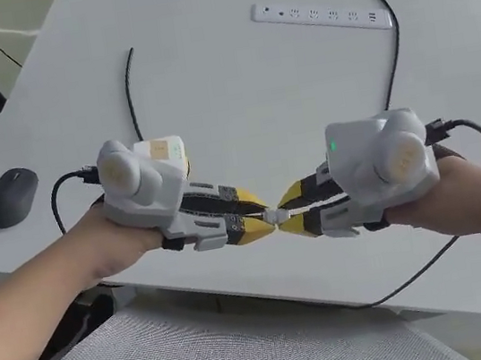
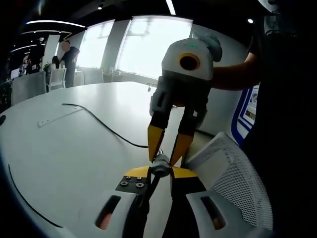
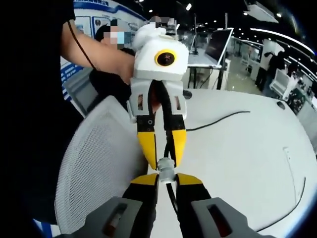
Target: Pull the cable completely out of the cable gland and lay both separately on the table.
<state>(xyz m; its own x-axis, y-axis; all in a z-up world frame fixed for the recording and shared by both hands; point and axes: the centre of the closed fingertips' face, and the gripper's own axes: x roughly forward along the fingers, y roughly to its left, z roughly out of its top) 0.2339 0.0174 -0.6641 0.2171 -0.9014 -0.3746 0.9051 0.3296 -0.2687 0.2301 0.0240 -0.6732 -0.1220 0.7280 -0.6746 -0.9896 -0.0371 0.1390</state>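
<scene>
White counter (image 1: 207,76) behind: left tongs (image 1: 262,216) and right tongs (image 1: 287,211) both clamp the cable gland (image 3: 166,168), cable (image 3: 171,191) not yet out.

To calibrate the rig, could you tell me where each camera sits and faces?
Head view: on the headset, looking forward and down at the table; the person's forearms, left gripper and right gripper show.
Left gripper view: on the left gripper, facing the right gripper and the person's torso; own jaws rise below.
Right gripper view: on the right gripper, facing the left gripper and a mesh chair; own jaws below.
Shared: the cable gland between both grippers' tips.
</scene>
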